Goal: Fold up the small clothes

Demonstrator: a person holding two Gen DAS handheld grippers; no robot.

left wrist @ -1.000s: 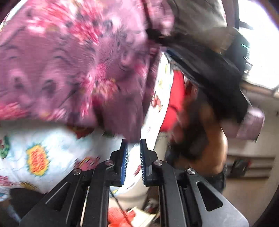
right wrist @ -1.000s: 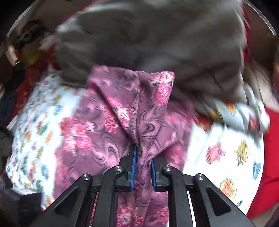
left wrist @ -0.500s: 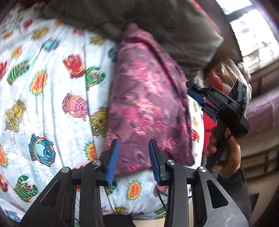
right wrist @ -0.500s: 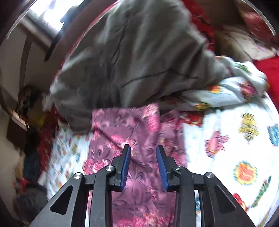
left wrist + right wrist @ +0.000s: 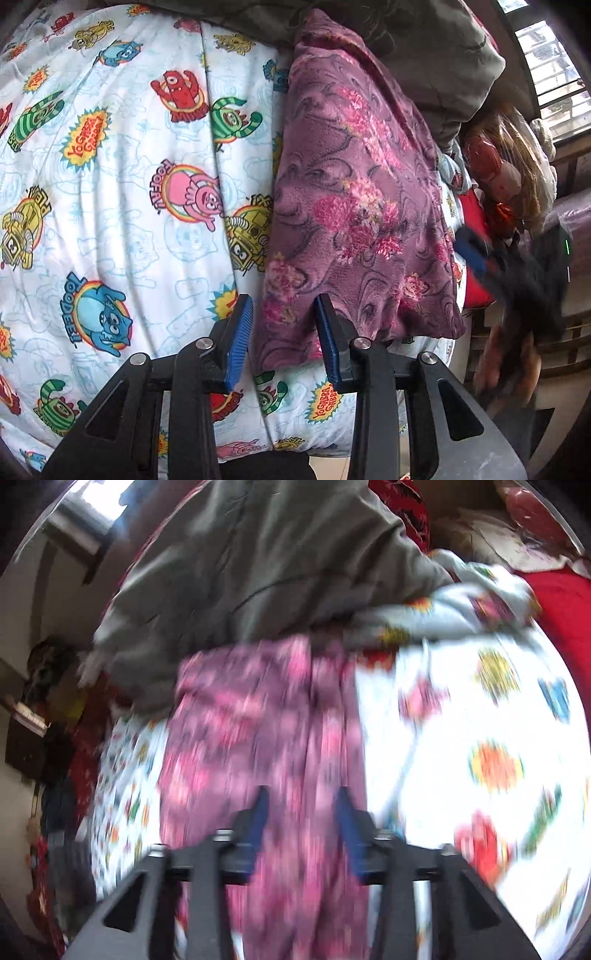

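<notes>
Both tools have let go of the purple floral fleece, which now lies folded on the cartoon-print bedsheet against the grey blanket. My left tool stands spread and empty; my right tool is opening above the fleece. Soft bedding could let the fold slump open.

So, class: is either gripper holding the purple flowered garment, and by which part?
Nothing is held. The left gripper is open above the purple flowered garment, and the right gripper's jaws are opening over it, with no cloth pinched.
</notes>
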